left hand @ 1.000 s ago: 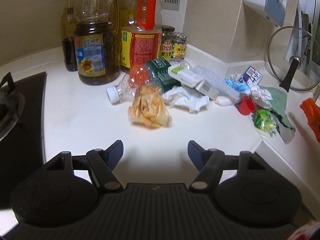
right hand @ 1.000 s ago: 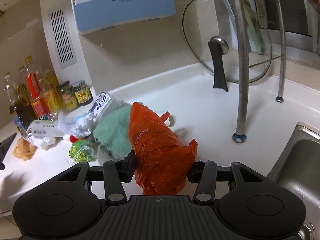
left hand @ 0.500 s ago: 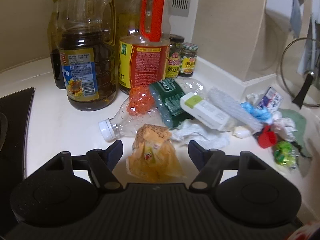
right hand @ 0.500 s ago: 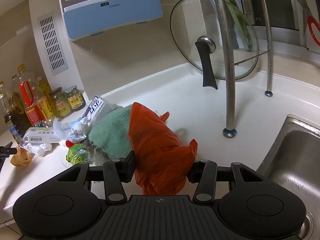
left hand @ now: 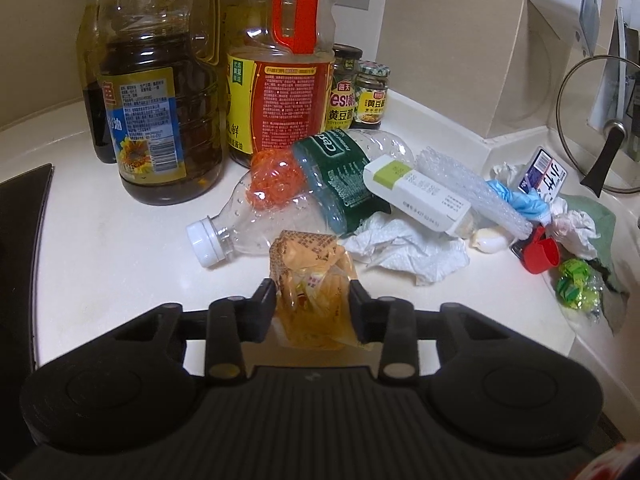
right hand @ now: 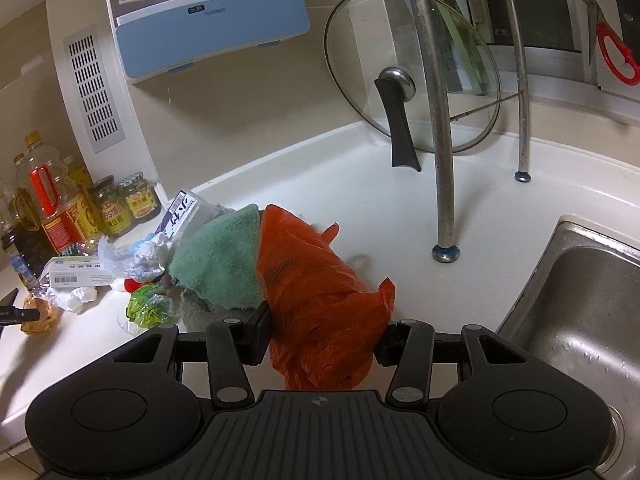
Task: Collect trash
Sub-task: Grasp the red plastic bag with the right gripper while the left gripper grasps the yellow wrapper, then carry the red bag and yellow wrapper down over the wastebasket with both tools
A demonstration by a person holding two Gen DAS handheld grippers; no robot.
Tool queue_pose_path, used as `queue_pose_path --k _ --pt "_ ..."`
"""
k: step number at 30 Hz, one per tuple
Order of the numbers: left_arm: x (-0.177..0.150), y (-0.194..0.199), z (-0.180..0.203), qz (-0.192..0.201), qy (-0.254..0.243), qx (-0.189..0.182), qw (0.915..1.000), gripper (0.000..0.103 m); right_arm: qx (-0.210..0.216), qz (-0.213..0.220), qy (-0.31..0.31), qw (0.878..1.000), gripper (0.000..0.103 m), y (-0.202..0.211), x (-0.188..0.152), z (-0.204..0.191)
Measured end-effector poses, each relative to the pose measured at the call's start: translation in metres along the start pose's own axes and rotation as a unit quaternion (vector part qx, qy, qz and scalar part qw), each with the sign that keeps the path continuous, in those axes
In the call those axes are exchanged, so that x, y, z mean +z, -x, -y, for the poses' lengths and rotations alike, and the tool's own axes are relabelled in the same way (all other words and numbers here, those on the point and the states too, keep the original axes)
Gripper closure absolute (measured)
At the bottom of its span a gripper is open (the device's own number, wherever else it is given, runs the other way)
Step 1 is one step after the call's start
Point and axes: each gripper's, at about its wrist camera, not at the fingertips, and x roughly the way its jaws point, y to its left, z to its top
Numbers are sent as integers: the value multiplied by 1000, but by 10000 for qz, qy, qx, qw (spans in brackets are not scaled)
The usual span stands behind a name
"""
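Observation:
My left gripper [left hand: 313, 300] has closed onto a crumpled orange-yellow wrapper [left hand: 312, 280] on the white counter; both pads touch its sides. Behind it lies a trash pile: an empty plastic bottle [left hand: 288, 204], a white carton [left hand: 416, 196], crumpled paper towel [left hand: 408, 248], a red cap [left hand: 540, 256] and a green wrapper [left hand: 576, 292]. My right gripper [right hand: 322, 324] is shut on an orange plastic bag [right hand: 316, 292] and holds it above the counter next to a green cloth [right hand: 220, 264]. The wrapper [right hand: 38, 314] and left fingertip show at the far left of the right wrist view.
Oil bottles [left hand: 160, 92] and sauce jars [left hand: 360, 92] stand at the back wall. A black stove [left hand: 20, 248] is at the left. A glass lid [right hand: 412, 76] leans on a metal rack [right hand: 436, 120]. A steel sink [right hand: 580, 312] is at the right.
My left gripper moved forward to the orange-yellow wrapper and closed its fingers onto it. The right gripper kept hold of the orange bag and shifted only slightly.

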Motion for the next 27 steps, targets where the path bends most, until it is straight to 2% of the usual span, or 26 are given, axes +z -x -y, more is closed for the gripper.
queue_pose_path --k 8,12,15,19,27 --pt "-9 22 -7 124 -12 11 9999 77 184 -2 28 9998 54 3 -4 -9" --pt "-13 37 -10 166 -27 198 9997 77 303 10 56 9995 54 7 -7 -15" --pt "-16 41 -8 -30 -415 497 9979 77 373 29 66 9993 54 12 -10 -19" --pt "-24 56 -10 -114 -515 354 9980 77 446 41 57 9990 54 19 -15 -22" --pt "-52 94 -6 -201 -136 52 9997 77 702 -6 53 9975 54 42 -30 -32"
